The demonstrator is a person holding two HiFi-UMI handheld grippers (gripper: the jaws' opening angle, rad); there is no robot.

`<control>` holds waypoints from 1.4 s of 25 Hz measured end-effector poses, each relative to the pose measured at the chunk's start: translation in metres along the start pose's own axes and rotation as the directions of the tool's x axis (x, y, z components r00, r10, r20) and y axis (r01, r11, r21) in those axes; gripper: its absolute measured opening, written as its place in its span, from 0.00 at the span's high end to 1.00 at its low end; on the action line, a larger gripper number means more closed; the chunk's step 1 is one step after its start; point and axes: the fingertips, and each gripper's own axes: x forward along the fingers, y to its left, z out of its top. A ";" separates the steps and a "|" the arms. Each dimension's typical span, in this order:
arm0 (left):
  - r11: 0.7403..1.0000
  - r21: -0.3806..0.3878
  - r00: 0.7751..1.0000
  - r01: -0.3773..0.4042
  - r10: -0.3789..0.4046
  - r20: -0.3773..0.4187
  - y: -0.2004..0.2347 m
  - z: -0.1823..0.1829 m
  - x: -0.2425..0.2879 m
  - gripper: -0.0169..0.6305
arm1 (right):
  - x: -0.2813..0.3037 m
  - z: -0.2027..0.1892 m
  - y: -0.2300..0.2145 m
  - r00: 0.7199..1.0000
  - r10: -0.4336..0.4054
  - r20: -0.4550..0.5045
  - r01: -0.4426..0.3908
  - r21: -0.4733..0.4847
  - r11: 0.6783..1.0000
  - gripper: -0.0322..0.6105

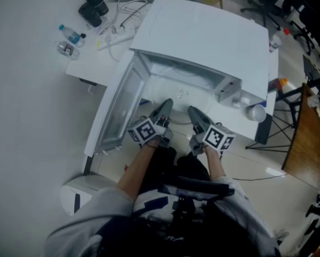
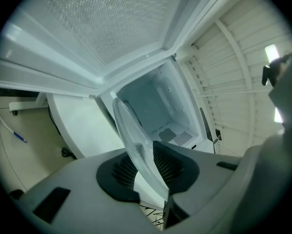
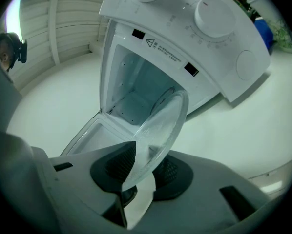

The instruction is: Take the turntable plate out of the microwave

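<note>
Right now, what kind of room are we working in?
Probably an office or lab workspace, not a kitchen: the microwave sits on a white table beside a power strip with loose cables, and wheeled office chairs stand beyond it.

My left gripper [image 2: 146, 170] pinches the glass turntable plate [image 2: 131, 130] by its rim. Beyond it, the microwave [image 2: 156, 101] stands open.

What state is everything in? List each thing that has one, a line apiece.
microwave door: open.
microwave cavity: no plate inside.
turntable plate: gripped at its rim by both grippers, held in front of the cavity.
left gripper: shut on the turntable plate.
right gripper: shut on the turntable plate.
water bottle: capped.
</note>
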 end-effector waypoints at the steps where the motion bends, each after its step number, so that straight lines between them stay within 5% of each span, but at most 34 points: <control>1: 1.000 0.005 1.000 -0.002 0.002 0.010 -0.002 0.000 -0.003 0.86 | -0.002 -0.001 0.002 1.000 0.008 -0.003 -0.008 -0.008 1.000 0.79; 35: 0.999 0.046 0.975 -0.018 0.008 0.222 -0.086 -0.050 -0.091 0.86 | -0.098 -0.031 0.051 0.976 0.191 -0.107 -0.203 -0.125 0.971 0.79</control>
